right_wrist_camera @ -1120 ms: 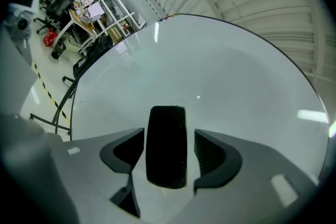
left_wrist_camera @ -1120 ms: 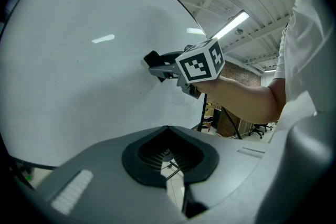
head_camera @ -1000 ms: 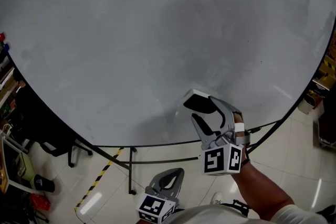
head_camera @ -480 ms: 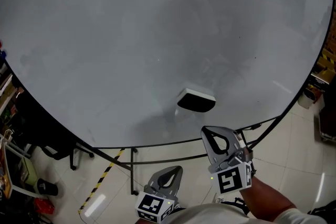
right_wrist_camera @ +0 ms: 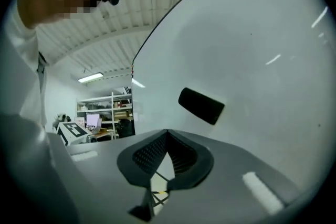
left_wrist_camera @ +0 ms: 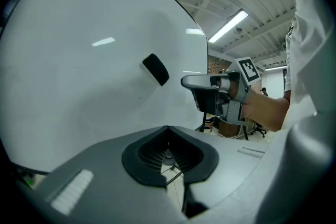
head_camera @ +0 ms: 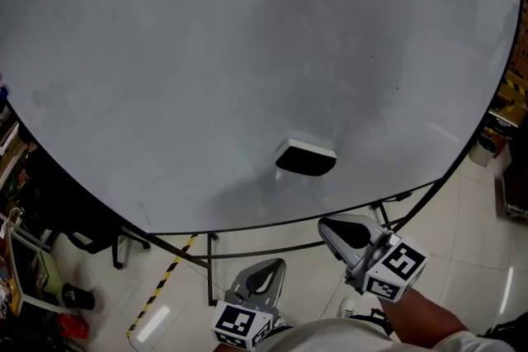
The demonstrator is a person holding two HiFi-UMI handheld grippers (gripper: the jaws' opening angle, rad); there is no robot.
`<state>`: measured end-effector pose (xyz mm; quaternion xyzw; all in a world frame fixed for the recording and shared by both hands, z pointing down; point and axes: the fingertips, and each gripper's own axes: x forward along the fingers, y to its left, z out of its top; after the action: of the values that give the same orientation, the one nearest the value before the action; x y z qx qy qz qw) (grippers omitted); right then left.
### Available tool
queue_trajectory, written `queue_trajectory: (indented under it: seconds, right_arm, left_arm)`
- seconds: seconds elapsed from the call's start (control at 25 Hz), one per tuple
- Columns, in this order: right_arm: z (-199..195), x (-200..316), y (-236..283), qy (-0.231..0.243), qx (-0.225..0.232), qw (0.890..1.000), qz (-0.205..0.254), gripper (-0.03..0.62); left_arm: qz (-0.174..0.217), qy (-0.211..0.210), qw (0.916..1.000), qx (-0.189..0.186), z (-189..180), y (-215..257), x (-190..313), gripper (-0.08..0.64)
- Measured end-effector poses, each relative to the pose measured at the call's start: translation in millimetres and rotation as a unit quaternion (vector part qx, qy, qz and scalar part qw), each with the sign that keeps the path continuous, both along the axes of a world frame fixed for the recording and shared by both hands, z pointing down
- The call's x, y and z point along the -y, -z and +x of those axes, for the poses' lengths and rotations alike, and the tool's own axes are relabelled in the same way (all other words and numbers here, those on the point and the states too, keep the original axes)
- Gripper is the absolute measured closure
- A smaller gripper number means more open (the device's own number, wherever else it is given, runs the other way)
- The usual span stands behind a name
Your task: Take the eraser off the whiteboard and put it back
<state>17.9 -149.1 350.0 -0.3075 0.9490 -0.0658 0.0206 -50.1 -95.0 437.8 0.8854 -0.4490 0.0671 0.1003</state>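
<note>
Pulled the right gripper [head_camera: 330, 228] back from the eraser [head_camera: 306, 158]. A second ago, set around it against the whiteboard [head_camera: 206, 53] with jaws apart. Now well clear of it, lower in the head view, below the board's bottom edge and over the floor [head_camera: 462, 210]. Closed the jaws as well: tips together, nothing between them. Rolled over too, with the marker cube [head_camera: 394, 268] now tilted like a diamond instead of square-on. Left the eraser alone on the board, with no jaw beside it. In the right gripper view, sits ahead of and above the closed tips, apart from them.

Tiled floor [head_camera: 466, 222] (glossy), bg shelves [right_wrist_camera: 112, 108]
</note>
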Motion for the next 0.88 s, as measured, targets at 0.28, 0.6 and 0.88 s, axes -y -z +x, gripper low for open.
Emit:
queue_trajectory:
  seconds: [0.28,0.6,0.88]
  right_arm:
    - [4,-19,-10,0.025,0.009,1.0,-0.015,0.591]
    - [14,-38,-44,0.031,-0.015,0.999,-0.042,0.591]
    - [20,-40,-61,0.015,-0.068,0.997,-0.021,0.591]
  left_arm:
    - [-0.004,-0.001,0.9999,-0.016,1,8,2,0.543]
    - [-0.009,-0.007,0.9999,-0.01,2,6,-1,0.543]
    - [-0.007,-0.028,0.9996,0.002,9,0,-3,0.543]
